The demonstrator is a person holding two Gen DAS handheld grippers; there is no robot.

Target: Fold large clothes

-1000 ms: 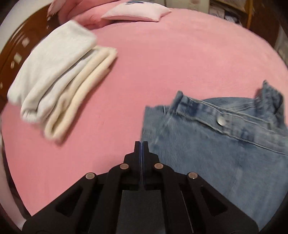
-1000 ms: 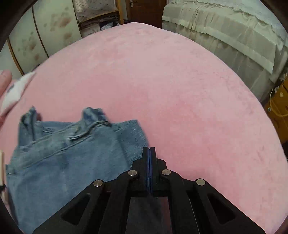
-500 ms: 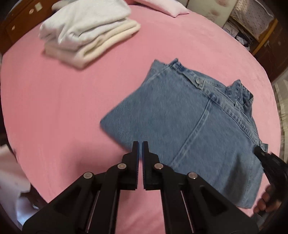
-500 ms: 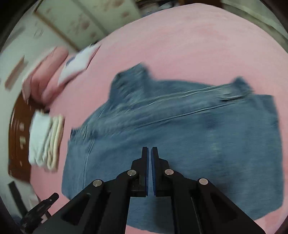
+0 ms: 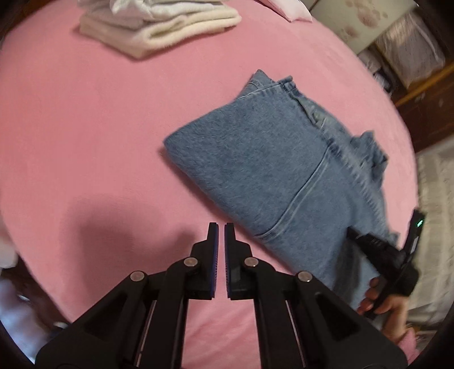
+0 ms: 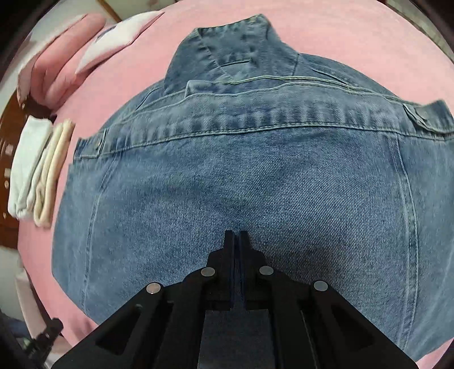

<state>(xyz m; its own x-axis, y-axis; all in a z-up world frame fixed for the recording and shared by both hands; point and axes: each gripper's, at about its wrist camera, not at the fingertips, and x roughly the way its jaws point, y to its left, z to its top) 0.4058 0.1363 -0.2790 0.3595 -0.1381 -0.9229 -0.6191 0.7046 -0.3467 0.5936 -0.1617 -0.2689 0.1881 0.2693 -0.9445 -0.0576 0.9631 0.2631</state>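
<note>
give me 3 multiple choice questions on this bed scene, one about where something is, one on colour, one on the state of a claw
1. Where does the stack of folded pale clothes lie?
A. on top of the denim jacket
B. on the bed, apart from the jacket
C. on the floor

2. What colour is the bed cover?
A. pink
B. green
C. grey

3. How does the left claw stand?
A. clamped on the jacket
C. slightly open, holding nothing
B. gripping a pillow

Answers:
1 B: pink cover shows between the stack and the denim jacket.
2 A: the cover is pink in both views.
3 C: a narrow gap shows between its pads, with only cover beyond.
</note>
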